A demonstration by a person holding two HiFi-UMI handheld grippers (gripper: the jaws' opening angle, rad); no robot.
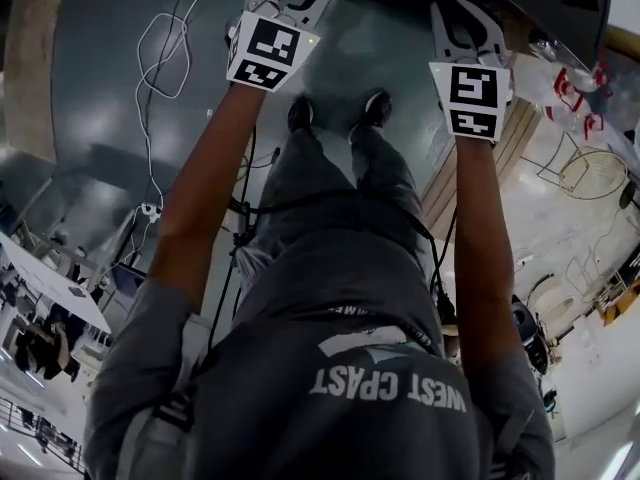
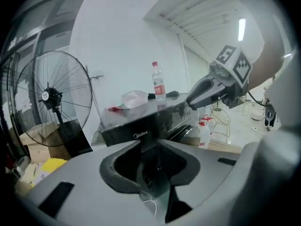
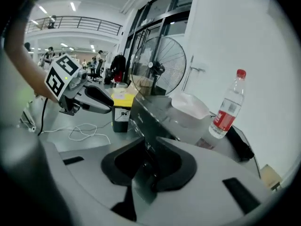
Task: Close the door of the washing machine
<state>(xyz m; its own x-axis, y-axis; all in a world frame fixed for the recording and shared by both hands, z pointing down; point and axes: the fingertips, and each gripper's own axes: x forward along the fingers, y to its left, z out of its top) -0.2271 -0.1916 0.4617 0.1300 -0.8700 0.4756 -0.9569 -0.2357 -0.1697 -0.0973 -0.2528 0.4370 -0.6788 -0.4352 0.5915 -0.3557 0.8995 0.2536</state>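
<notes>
Left gripper view: one washing machine, one bottle, one fan; your left gripper and right gripper sit slightly parted, empty.

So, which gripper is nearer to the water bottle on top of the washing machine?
Right. The water bottle stands ahead and to the right of the right gripper and looks large in its view. The left gripper is farther left, where the bottle looks smaller.
</notes>
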